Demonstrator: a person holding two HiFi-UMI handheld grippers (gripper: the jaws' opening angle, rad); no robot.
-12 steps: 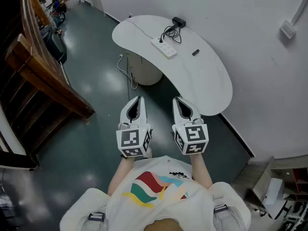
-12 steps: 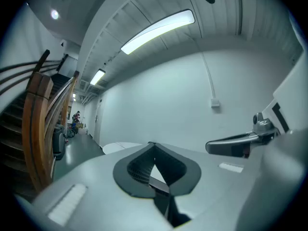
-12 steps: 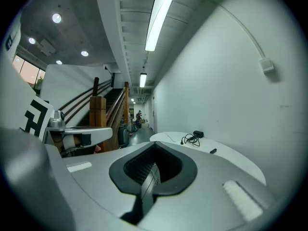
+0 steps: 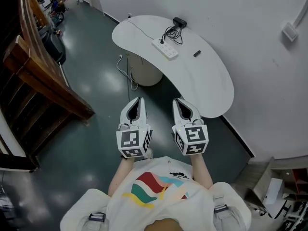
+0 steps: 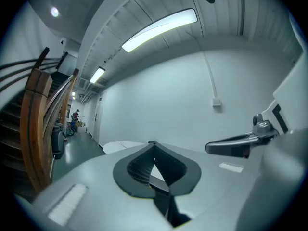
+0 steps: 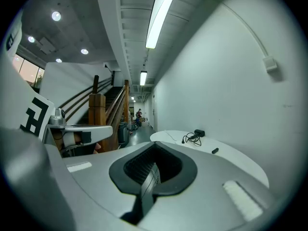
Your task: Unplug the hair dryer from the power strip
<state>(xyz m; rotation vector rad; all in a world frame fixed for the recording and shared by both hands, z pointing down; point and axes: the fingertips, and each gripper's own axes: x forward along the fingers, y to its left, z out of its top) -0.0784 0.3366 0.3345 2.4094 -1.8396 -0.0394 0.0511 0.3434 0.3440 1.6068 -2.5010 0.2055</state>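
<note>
A white power strip [image 4: 164, 48] lies on a curved white table [image 4: 211, 88] far ahead of me. A black cord [image 4: 171, 33] runs from the strip to a black hair dryer [image 4: 179, 21] at the table's back edge. In the right gripper view the hair dryer [image 6: 198, 133] and its cord [image 6: 189, 139] look small and distant. My left gripper [image 4: 139, 100] and right gripper [image 4: 178, 100] are held side by side in front of my chest, well short of the table. Both are shut with nothing between their jaws, as the left gripper [image 5: 153, 146] and right gripper [image 6: 155, 149] views show.
A small black object [image 4: 196, 53] lies on the table right of the strip. A white cable [image 4: 126, 71] hangs beside the table's pedestal [image 4: 146, 71]. A wooden stair railing [image 4: 45, 78] stands at the left. A white wall [image 4: 269, 81] runs along the right.
</note>
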